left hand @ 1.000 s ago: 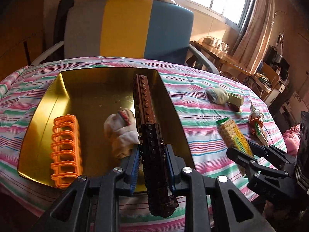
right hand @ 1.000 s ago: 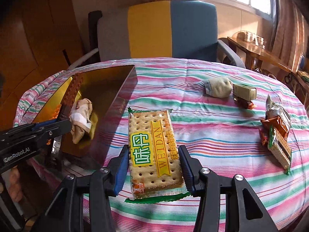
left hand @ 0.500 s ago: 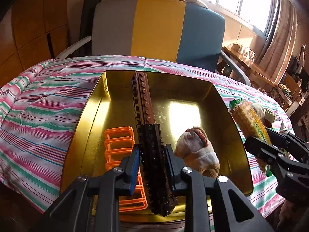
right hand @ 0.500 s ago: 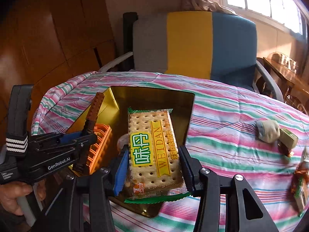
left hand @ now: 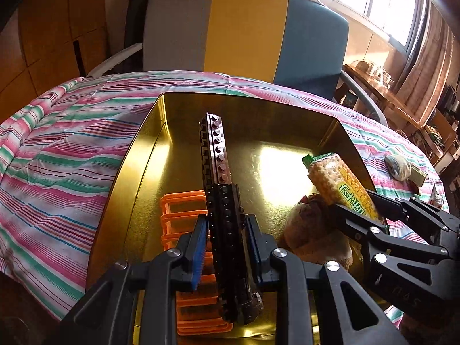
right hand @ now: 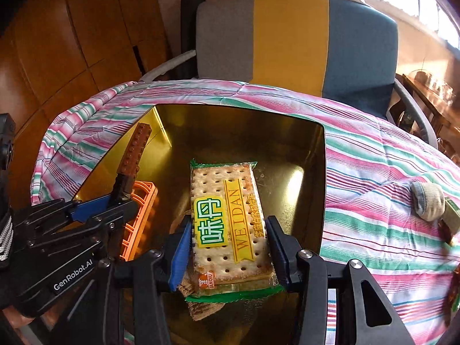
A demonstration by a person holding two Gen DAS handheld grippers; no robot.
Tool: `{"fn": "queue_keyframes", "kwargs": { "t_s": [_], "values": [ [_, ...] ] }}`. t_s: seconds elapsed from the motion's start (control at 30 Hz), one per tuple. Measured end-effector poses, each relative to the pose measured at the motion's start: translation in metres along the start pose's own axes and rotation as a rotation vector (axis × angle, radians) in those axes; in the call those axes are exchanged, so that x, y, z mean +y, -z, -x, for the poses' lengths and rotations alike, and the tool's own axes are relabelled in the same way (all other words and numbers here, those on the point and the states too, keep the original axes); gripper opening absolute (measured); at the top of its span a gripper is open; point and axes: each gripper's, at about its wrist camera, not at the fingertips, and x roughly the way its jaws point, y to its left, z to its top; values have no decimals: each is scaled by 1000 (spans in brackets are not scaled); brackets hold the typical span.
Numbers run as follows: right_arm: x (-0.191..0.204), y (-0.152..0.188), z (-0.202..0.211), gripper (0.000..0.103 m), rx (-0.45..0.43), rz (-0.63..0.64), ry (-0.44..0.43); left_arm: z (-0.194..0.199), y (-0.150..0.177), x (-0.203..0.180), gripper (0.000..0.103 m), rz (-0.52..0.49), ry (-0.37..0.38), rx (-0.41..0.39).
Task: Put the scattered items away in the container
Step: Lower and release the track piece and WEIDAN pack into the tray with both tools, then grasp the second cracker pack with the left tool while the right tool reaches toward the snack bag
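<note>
My left gripper (left hand: 227, 230) holds a long brown and black brick bar (left hand: 218, 155) low over the gold tray (left hand: 138, 155), just above the orange rack (left hand: 178, 207). Its jaws are opening, but the pads still touch the bar. My right gripper (right hand: 230, 230) is shut on a cracker packet (right hand: 227, 215) and hangs over the tray's (right hand: 244, 132) right half, above a rolled sock (left hand: 304, 230). In the right wrist view the left gripper (right hand: 115, 201), the bar (right hand: 135, 155) and the rack (right hand: 141, 215) are at the left. The right gripper (left hand: 359, 210) and the packet (left hand: 333, 178) appear in the left wrist view.
The tray lies on a round table under a striped cloth (left hand: 57, 158). To its right on the cloth lie a grey sock (right hand: 428, 204) and a small box (right hand: 451, 218). A grey, yellow and blue armchair (left hand: 244, 28) stands behind the table.
Both grippers have moved left with their loads. The cracker packet went from above the cloth to above the tray. The left pads stand slightly wider around the bar.
</note>
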Motion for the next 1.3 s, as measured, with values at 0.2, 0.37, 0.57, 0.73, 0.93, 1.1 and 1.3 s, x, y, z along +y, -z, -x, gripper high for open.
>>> {"fn": "queue_keyframes", "kwargs": {
  "t_s": [0.2,0.37,0.57,0.73,0.93,1.1,1.3],
  "values": [
    [-2,2,-4,51,4,-8,-8,3,1,2,35,22,10,-2],
    [-3,3,-2,53,-2,-9,-3,9,2,2,37,37,15,-13],
    [-12,8,10,56,-19,-49,-10,17,9,-1,38,60,30,-24],
    [-34,18,29,67,-53,-129,-17,30,15,-13,43,52,57,-42],
    [-93,49,62,87,-101,-250,43,44,22,-39,45,16,125,-53],
    [-166,85,105,103,-159,-348,142,47,29,-72,46,-50,187,-31],
    [-269,124,154,103,-158,-447,293,47,36,-114,46,-135,230,7]
  ]
}}
